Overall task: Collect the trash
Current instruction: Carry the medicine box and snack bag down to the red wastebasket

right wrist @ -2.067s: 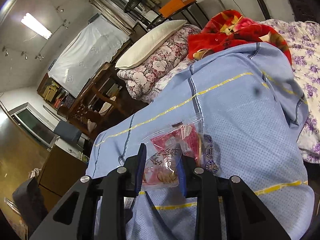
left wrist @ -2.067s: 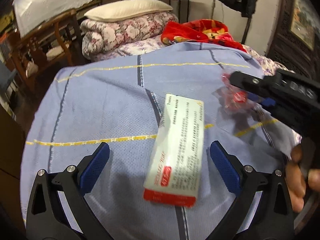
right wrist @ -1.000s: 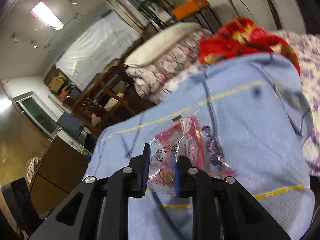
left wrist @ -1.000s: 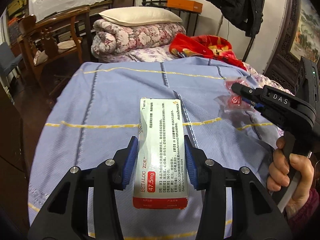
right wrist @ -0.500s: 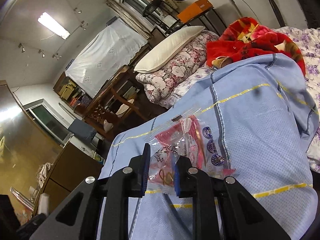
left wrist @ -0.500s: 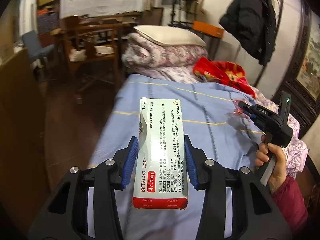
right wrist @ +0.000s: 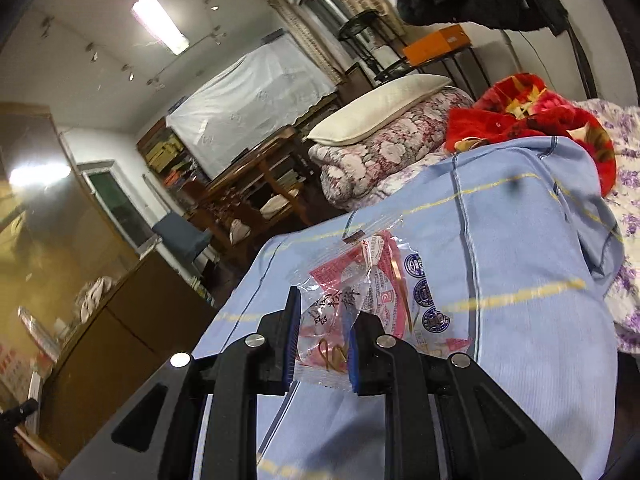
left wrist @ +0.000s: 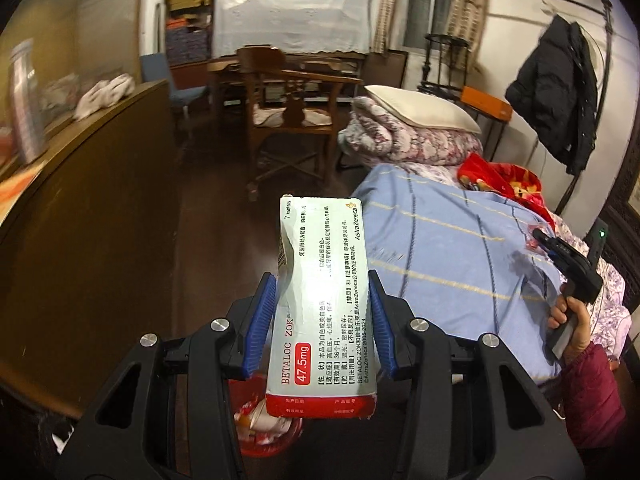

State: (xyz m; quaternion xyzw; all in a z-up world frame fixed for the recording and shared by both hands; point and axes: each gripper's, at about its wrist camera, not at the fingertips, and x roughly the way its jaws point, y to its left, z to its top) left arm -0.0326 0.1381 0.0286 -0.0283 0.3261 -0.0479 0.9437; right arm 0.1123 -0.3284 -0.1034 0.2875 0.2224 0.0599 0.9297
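while we hold the medicine box [left wrist: 322, 304] clamped between the blue pads [left wrist: 261, 322] of the left gripper [left wrist: 322, 320], it hangs in the lower centre of the frame, above the dark floor. below it, at the bottom edge, a red bin [left wrist: 266, 430] with trash shows. our right gripper [right wrist: 322, 332] is closed on a clear snack wrapper [right wrist: 362, 296], in the centre of its frame, over the blue blanket [right wrist: 520, 280]. in the left view, the right hand [left wrist: 570, 320] is at the right edge.
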